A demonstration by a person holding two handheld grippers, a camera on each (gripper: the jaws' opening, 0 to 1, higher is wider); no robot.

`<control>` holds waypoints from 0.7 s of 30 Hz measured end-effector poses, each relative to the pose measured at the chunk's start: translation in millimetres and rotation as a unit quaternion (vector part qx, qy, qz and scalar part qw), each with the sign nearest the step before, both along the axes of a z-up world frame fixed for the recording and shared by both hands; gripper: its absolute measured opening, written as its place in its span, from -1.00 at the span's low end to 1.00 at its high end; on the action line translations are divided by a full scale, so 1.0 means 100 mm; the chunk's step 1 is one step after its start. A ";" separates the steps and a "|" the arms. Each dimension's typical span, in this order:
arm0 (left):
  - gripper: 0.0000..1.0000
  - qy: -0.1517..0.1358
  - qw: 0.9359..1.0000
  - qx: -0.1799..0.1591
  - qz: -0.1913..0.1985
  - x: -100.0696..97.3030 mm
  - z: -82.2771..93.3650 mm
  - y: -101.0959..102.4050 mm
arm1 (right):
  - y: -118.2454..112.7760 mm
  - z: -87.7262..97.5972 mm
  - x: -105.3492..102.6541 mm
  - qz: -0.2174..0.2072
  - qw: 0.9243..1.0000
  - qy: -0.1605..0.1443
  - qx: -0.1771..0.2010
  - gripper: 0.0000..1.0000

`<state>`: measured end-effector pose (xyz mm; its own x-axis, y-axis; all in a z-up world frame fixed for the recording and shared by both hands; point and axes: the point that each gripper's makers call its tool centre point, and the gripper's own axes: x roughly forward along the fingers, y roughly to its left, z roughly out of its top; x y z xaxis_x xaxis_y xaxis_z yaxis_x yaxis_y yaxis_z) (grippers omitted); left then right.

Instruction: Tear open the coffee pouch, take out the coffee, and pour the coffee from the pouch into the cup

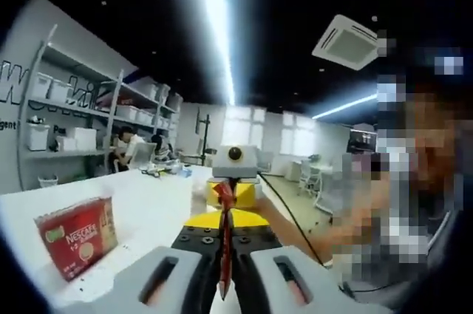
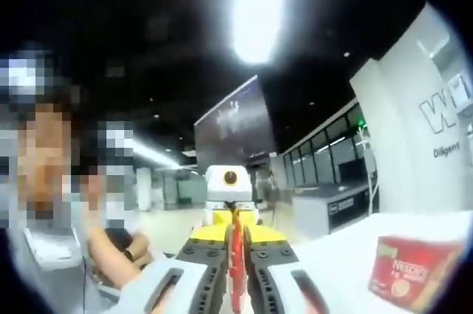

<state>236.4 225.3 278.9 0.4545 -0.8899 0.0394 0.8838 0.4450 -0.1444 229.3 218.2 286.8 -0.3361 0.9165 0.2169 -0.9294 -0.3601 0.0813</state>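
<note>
Holding one thin red coffee pouch (image 1: 223, 244) between them, the left gripper (image 1: 224, 284) and the right gripper (image 2: 236, 284) face each other, both clamped on it. Its long axis runs from claw to claw, above the white table (image 1: 148, 210) edge; no cup is seen.

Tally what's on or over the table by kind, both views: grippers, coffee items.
Two-jaw grippers: 2, left gripper and right gripper, facing each other, both clamped on one sachet
Thin red coffee stick sachets: 1
Red Nescafe coffee boxes on the white table: 1
Total: 4
</note>
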 end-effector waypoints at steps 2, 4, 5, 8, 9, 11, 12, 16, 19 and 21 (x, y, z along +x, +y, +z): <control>-0.92 0.001 1.000 0.001 0.001 0.01 -0.01 0.01 | 0.01 0.00 0.01 -0.003 1.000 -0.002 -0.001 -0.82; -0.91 0.003 1.000 0.003 0.002 0.02 -0.02 0.01 | 0.02 0.00 0.03 -0.007 1.000 -0.005 -0.001 -0.82; -0.91 0.004 1.000 0.005 0.003 0.02 -0.02 0.00 | 0.02 -0.01 0.02 -0.008 1.000 -0.007 -0.001 -0.82; -0.91 0.005 1.000 0.009 0.004 0.02 -0.03 -0.02 | 0.04 -0.01 0.06 -0.020 1.000 -0.012 -0.003 -0.83; -0.91 0.004 1.000 0.009 0.005 0.03 -0.03 -0.02 | 0.05 -0.01 0.07 -0.021 1.000 -0.014 -0.005 -0.84; -0.91 0.003 1.000 0.010 0.010 0.04 -0.03 -0.02 | 0.05 -0.01 0.09 -0.027 1.000 -0.013 -0.008 -0.86; -0.91 0.002 1.000 0.009 0.012 0.05 -0.03 -0.02 | 0.05 0.00 0.11 -0.032 0.999 -0.012 -0.010 -0.90; -0.90 -0.002 1.000 0.010 0.016 0.06 -0.02 -0.02 | 0.05 0.00 0.14 -0.039 0.999 -0.015 -0.016 -0.94; -0.88 -0.016 1.000 0.013 0.021 0.07 -0.02 -0.03 | 0.05 0.00 0.14 -0.043 0.999 -0.010 -0.019 -0.95; -0.84 -0.042 0.999 0.020 0.026 0.08 -0.02 -0.04 | 0.04 0.00 0.15 -0.045 0.999 -0.007 -0.020 -0.96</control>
